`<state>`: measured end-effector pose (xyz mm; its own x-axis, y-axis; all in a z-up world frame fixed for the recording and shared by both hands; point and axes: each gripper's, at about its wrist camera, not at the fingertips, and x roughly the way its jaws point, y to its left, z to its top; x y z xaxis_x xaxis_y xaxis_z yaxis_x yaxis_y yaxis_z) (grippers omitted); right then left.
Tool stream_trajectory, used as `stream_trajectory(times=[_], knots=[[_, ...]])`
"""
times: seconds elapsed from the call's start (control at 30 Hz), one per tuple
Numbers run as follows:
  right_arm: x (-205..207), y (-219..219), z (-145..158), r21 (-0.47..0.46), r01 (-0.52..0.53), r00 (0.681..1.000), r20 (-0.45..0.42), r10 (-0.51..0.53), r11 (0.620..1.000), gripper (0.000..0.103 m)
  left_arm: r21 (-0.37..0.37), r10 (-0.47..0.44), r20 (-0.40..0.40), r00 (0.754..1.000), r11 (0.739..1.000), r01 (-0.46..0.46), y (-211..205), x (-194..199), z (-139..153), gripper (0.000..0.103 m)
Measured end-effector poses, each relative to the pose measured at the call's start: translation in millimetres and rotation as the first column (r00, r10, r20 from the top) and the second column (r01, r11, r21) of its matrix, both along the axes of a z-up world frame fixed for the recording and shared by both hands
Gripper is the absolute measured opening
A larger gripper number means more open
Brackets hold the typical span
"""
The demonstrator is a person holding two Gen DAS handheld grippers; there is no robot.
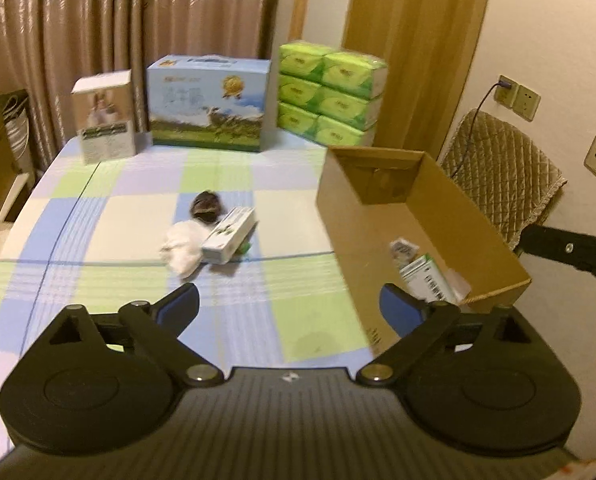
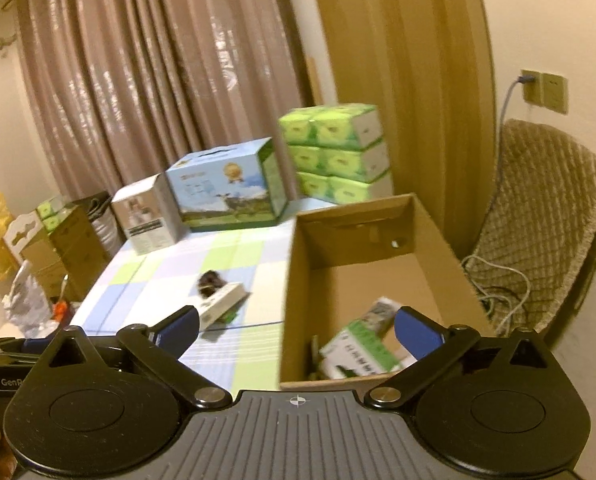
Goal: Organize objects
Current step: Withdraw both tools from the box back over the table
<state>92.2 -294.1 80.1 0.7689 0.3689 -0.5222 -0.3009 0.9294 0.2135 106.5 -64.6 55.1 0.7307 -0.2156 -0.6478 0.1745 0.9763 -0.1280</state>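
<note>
An open cardboard box (image 2: 330, 264) on the table (image 1: 98, 216) holds a few small packages (image 2: 358, 352). A small carton (image 1: 228, 234), white cloth (image 1: 182, 246) and dark item lie beside it. Left gripper (image 1: 290, 306) and right gripper (image 2: 296, 328) gape wide, empty.

My left gripper (image 1: 290, 304), right gripper (image 2: 296, 328): black linkage arms, blue fingertip pads (image 1: 180, 306), silver pivot screws, ribbed grey housing.

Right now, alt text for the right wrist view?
Open, empty right gripper above an open cardboard box holding small green-and-white packs. Left of it, a white carton lies on the checked tablecloth.
</note>
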Motion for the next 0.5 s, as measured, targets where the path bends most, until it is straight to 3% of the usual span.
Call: stream_trajectory(times=[0.07, 0.5], knots=[[-4, 12, -1, -0.003, -0.019, 1.0, -0.003, 0.019, 1.0, 0.101, 0.004, 0.025, 0.002, 1.0, 1.0, -0.025, 16, -5, -1, 0.102], [-10, 69, -19, -0.039, -0.129, 0.991, -0.039, 0.127, 0.991, 0.101, 0.037, 0.184, -0.017, 0.983, 0.982, -0.184, 93, -21, -13, 0.102]])
